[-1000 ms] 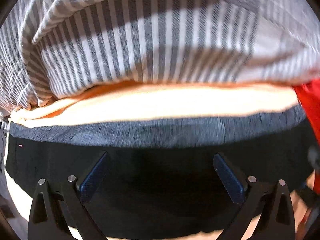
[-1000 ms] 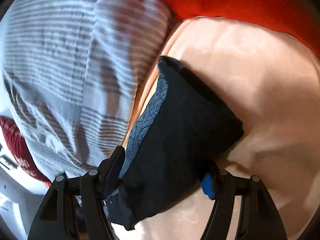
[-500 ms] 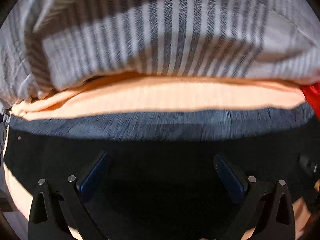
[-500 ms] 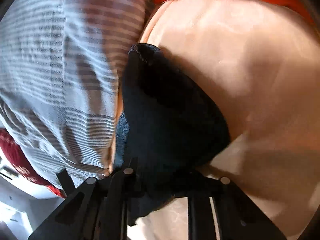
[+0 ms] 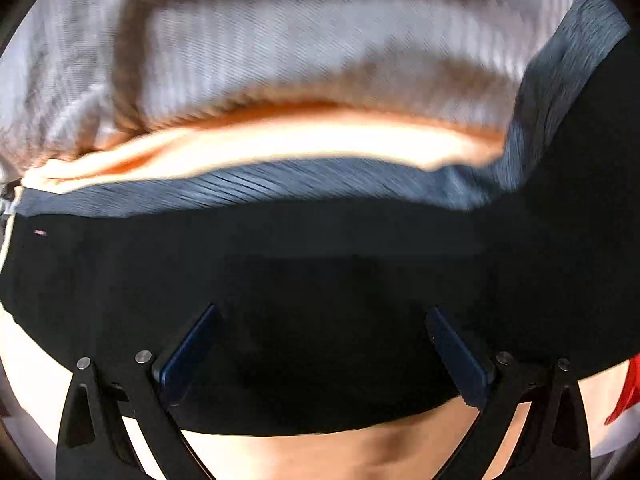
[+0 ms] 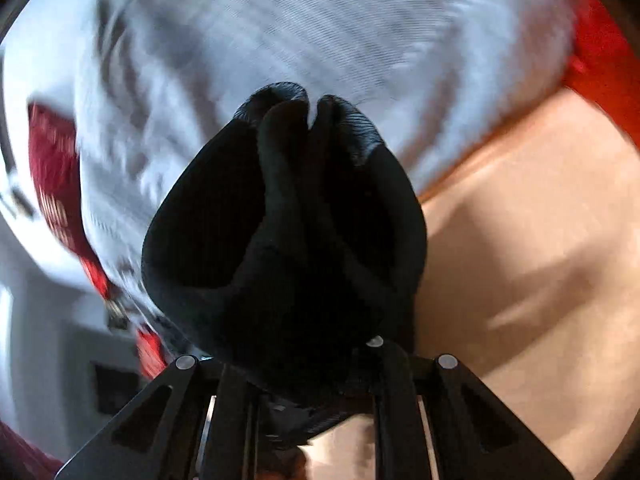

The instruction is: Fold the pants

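While dark pants (image 5: 320, 264) lie spread under your open left tool (image 5: 320, 356), your right tool (image 6: 298, 364) has just clamped a bunched end (image 6: 288, 220), now lifted off the peach bedding (image 6: 520, 280).

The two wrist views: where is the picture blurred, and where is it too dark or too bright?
Left wrist view: the striped cloth is smeared by motion, the peach sheet is overexposed, and the dark pants are nearly featureless black. Right wrist view: the background is streaked, while the bunched pants in the right gripper stay fairly sharp but very dark.
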The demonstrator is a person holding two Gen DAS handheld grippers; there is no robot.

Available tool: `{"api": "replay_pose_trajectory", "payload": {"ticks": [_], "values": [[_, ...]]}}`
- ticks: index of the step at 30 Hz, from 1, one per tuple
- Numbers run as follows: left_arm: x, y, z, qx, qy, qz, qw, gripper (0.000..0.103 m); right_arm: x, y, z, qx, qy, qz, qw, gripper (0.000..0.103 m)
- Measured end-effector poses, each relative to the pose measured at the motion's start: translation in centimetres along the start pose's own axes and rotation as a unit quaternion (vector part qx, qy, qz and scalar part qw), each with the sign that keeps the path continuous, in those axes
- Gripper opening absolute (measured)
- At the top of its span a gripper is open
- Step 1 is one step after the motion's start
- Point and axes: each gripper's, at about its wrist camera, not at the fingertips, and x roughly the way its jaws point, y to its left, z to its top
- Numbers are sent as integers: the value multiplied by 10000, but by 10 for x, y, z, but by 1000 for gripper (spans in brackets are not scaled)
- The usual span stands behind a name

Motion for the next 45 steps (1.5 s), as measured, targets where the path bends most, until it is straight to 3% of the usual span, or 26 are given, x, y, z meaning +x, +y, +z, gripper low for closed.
{"api": "replay_pose_trajectory", "payload": {"ticks": [5, 8, 11, 13, 15, 18, 19, 21, 23, 28, 30, 34, 35, 37, 38, 45], "values": [[-23, 105, 15, -491, -206, 291, 9982, 103, 58, 76, -26, -1211, 487, -708, 9889, 15], [-15, 164, 18, -842, -67, 452, 9954, 103, 106, 105, -51, -1785, 730, -1245, 9733, 15], [-11, 202, 6, -1137, 84, 566, 9919, 103, 162, 123, -84, -2344, 1037, -1875, 9482, 16], [-10, 213, -6, -1194, 134, 638, 9907, 103, 202, 130, -111, -2795, 1259, -2376, 9217, 18], [-9, 234, -9, -1225, 200, 658, 9901, 103, 233, 133, -132, -3175, 1326, -2843, 8949, 28], [-9, 253, -21, -1234, 225, 715, 9895, 103, 262, 153, -161, -3985, 1198, -3527, 8381, 50], [-13, 242, -18, -1246, 221, 712, 9894, 103, 266, 160, -167, -4122, 1222, -3574, 8291, 61], [-14, 252, -19, -1317, 228, 612, 9891, 103, 267, 173, -179, -4376, 1228, -3591, 8151, 64], [-14, 258, -16, -1279, 208, 528, 9902, 103, 246, 180, -189, -4486, 1199, -3330, 8207, 64], [-27, 234, -5, -753, 102, -170, 9970, 103, 181, 181, -190, -4071, 1114, -2703, 8653, 65], [-31, 214, -2, -420, 88, -482, 9979, 103, 156, 163, -178, -3640, 1059, -2815, 8815, 65], [-36, 177, 3, 52, -2, -1019, 9948, 103, 136, 124, -153, -2863, 1070, -3070, 9013, 65], [-37, 168, 4, 135, -3, -1123, 9936, 103, 133, 113, -148, -2708, 1098, -3149, 9030, 65], [-34, 150, 9, 314, 17, -1290, 9911, 87, 130, 103, -142, -2569, 1146, -3236, 9034, 65], [-33, 145, 10, 372, 52, -1330, 9904, 85, 130, 100, -139, -2506, 1148, -3231, 9053, 65], [-26, 118, 16, 471, 201, -1651, 9850, 85, 120, 92, -136, -2193, 1127, -3074, 9191, 64]]}}
